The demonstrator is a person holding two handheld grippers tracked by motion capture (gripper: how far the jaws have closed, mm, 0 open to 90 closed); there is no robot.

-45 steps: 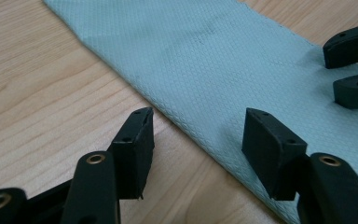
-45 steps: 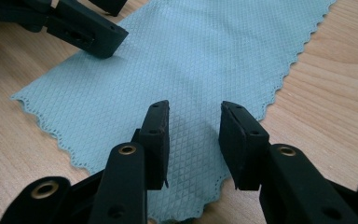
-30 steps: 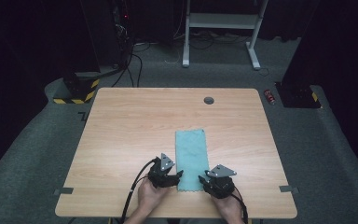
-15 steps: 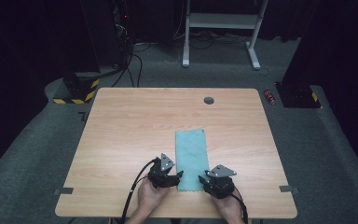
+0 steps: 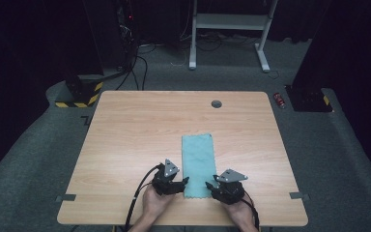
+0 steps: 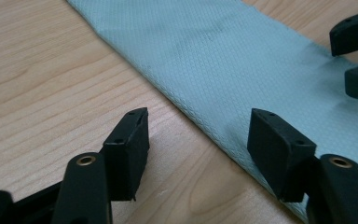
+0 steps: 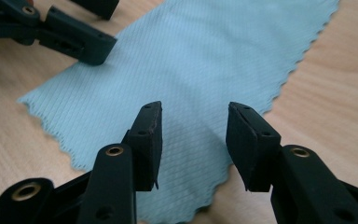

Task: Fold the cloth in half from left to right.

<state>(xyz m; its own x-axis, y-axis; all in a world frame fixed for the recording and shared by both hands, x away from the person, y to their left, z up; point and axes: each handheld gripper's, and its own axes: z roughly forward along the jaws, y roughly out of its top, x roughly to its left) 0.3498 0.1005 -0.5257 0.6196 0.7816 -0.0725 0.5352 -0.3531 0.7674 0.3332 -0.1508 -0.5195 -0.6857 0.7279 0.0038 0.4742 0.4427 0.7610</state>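
A light teal cloth (image 5: 197, 164), folded into a long strip, lies flat on the wooden table (image 5: 135, 125) near its front edge. My left gripper (image 5: 184, 182) rests at the cloth's near left corner. It stands open, astride the cloth's edge (image 6: 198, 123), one jaw over wood and one over the cloth (image 6: 223, 51); its jaws have just been closing a little. My right gripper (image 5: 209, 184) sits at the near right corner, open over the cloth (image 7: 191, 60). Its jaws (image 7: 195, 114) have just been opening and the pads press on nothing.
A round dark grommet (image 5: 216, 103) sits in the table's far side. Grey tape tabs (image 5: 65, 197) stick out at the front corners. On the carpet behind stand a white desk frame (image 5: 229, 21), a yellow-black striped base (image 5: 79, 99) and a small red item (image 5: 280, 100).
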